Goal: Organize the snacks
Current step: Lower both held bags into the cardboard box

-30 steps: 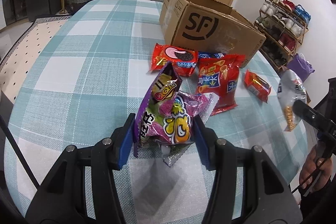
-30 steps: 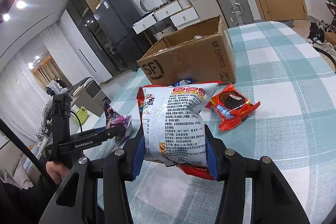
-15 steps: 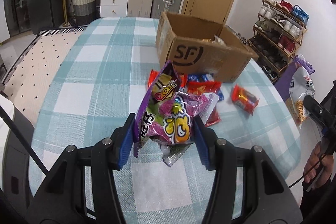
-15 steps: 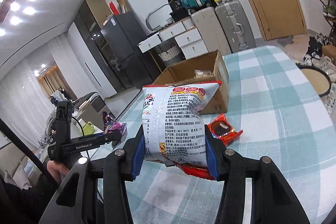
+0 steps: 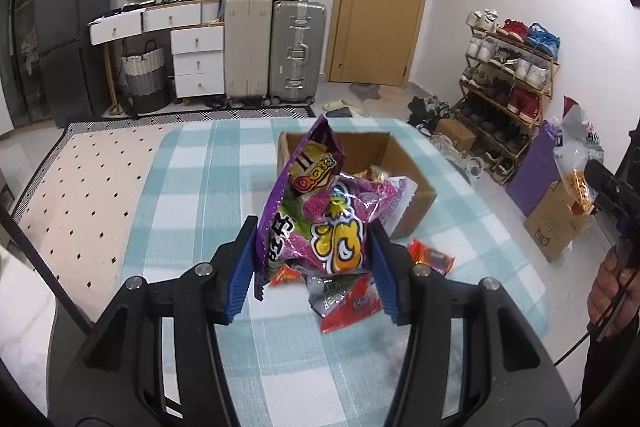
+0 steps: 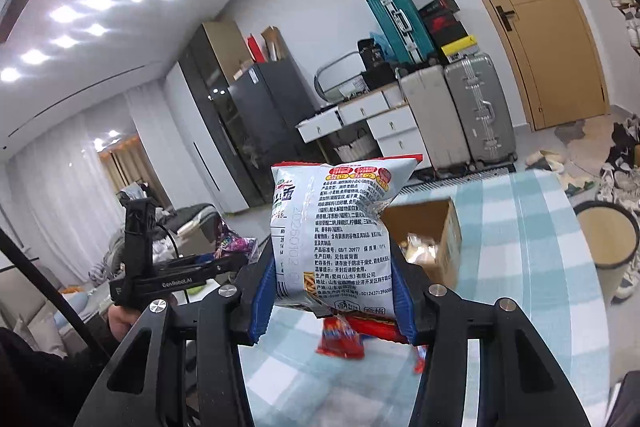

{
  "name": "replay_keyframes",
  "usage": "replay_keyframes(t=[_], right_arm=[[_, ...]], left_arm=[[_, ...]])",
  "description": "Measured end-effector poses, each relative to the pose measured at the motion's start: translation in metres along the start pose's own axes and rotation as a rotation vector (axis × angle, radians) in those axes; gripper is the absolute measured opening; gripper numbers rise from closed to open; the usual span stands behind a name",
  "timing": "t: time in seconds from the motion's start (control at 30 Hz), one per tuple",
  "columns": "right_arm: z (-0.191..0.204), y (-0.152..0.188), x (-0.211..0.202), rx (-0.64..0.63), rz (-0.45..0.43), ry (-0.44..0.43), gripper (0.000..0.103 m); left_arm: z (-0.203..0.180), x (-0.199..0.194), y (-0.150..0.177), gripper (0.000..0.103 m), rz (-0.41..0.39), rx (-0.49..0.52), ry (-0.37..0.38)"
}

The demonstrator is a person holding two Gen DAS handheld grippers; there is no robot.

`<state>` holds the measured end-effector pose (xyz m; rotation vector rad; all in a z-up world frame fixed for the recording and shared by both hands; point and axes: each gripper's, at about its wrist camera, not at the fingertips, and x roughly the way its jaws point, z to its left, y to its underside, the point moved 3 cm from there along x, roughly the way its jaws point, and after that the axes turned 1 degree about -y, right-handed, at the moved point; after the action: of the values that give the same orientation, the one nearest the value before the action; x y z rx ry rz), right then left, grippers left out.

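Observation:
My left gripper (image 5: 314, 269) is shut on a purple snack bag (image 5: 320, 215) and holds it high above the checked table (image 5: 192, 195). My right gripper (image 6: 332, 301) is shut on a white snack bag (image 6: 332, 231), also raised well above the table. The open cardboard box (image 5: 404, 167) stands on the table beyond both bags, with some packets inside; it also shows in the right wrist view (image 6: 432, 239). Red snack packets (image 5: 432, 257) lie on the table in front of the box. The white bag and right gripper show at the right edge of the left wrist view (image 5: 576, 163).
A round bin (image 6: 608, 235) stands on the floor right of the table. A shoe rack (image 5: 508, 75), suitcases (image 5: 276, 51) and a drawer unit (image 5: 196, 63) line the far wall. A small cardboard box (image 5: 556, 223) sits on the floor at the right.
Both grippers have risen high above the table with their bags still held. The box and the red packets now look much lower and farther away.

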<state>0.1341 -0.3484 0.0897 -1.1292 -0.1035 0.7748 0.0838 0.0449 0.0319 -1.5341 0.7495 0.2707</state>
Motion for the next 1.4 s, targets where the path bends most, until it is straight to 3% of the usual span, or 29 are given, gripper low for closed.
replay_keyframes(t=[0.1,0.23,0.33,0.67,0.97,1.4], right_arm=[[0.006,-0.028,0.001,-0.005,-0.007,-0.016,0.050],[0.012,-0.067,0.014,0.024,0.028,-0.074,0.050],[0.022,-0.092,0.027,-0.032,0.031,-0.069,0.050],[0.013,-0.126,0.095,-0.075,0.099,0.029,0.050],[-0.024,-0.120,0.158,-0.073,0.186,0.090,0.050],[-0.091,-0.052,0.245,-0.062,0.401,0.175,0.050]], left_arm=[[0.002,-0.007,-0.028,0.050,0.004,-0.022,0.060],[0.004,-0.020,-0.071,0.050,-0.030,-0.031,0.066],[-0.004,-0.020,-0.099,0.050,-0.048,0.002,0.064],[-0.036,0.040,-0.153,0.050,0.006,0.016,0.084],[-0.059,0.116,-0.155,0.050,0.068,0.046,0.059],[-0.051,0.234,-0.105,0.050,0.229,0.061,0.022]])
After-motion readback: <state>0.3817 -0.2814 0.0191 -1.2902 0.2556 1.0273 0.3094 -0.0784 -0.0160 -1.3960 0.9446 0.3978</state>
